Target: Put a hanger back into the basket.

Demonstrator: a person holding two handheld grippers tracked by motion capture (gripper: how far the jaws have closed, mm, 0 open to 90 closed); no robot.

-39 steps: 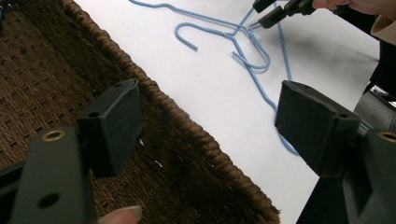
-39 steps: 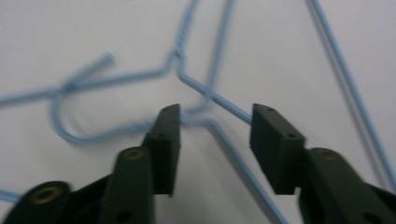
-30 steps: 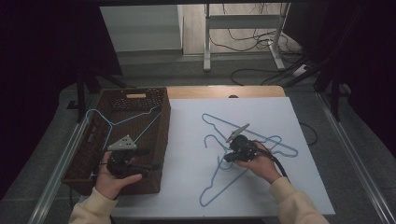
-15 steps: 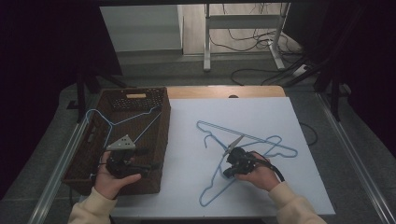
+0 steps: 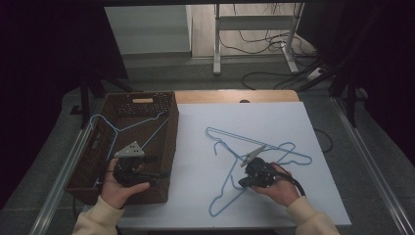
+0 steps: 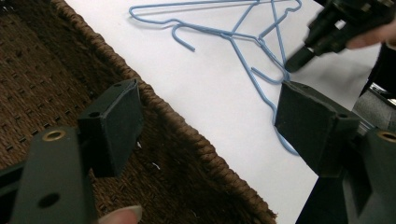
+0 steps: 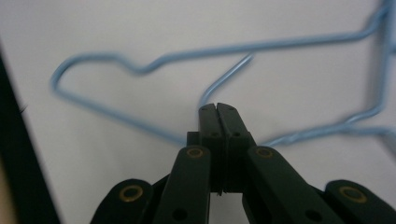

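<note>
Pale blue wire, that is what the right gripper [image 5: 243,183] has its jaws pressed together on: a hanger [image 5: 230,193] lying flat on the white tabletop [image 5: 293,117], toward its near edge and right of the middle. In the right gripper view the jaws [image 7: 218,114] meet at the hanger's neck, where the hook curls off. A second blue hanger [image 5: 230,139] lies crossed over it, farther back. At the table's left edge stands a brown wicker basket [image 5: 166,147] with another hanger [image 5: 115,129] inside; the left gripper [image 5: 159,173] hangs over its near right corner, jaws spread wide, holding nothing.
</note>
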